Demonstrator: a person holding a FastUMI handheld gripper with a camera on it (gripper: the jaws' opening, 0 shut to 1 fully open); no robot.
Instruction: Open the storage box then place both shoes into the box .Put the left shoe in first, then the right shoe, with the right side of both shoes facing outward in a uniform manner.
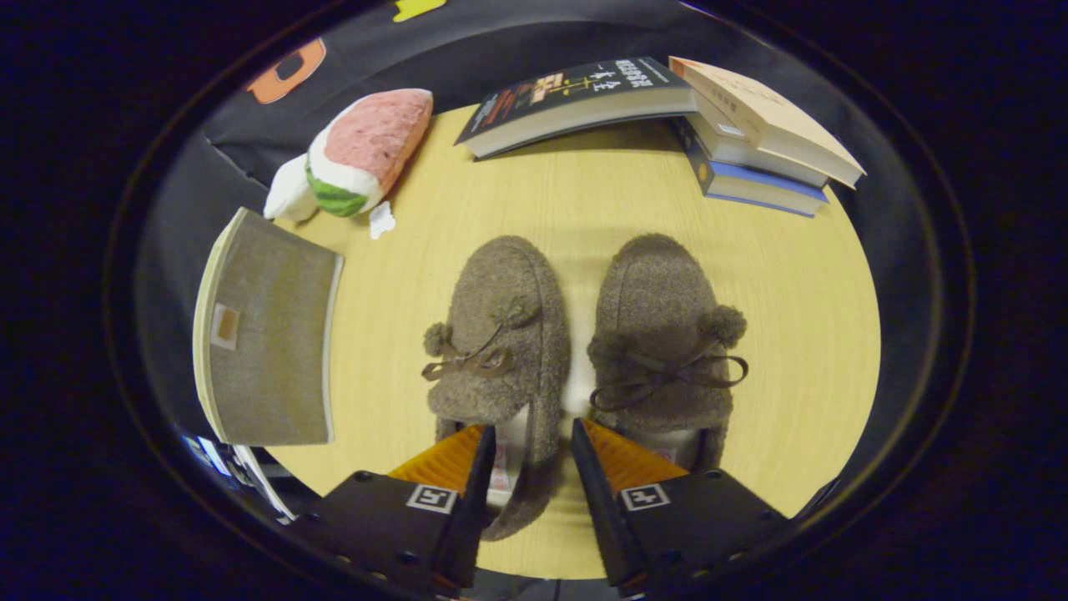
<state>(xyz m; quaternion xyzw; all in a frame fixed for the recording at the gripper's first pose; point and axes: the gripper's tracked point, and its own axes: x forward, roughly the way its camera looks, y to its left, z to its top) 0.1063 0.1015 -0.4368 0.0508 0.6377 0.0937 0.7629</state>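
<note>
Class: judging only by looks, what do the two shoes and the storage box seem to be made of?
Shoes: fuzzy, matte brown fleece-like fabric with nubby pile and pompom bows. Storage box: probably woven grey cloth, given its fine weave texture and pale trim. The open tongs hover over the heels.

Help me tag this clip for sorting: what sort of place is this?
Probably a staged home-style tabletop: a light wooden table carries a pair of fuzzy slippers, stacked books, a plush toy and a grey storage box. The gripper is open over the slippers' heels.

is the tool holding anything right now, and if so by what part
Nothing is held. The tool is open above the heel ends of the two shoes, left shoe and right shoe, its fingers pressing on neither.
</note>
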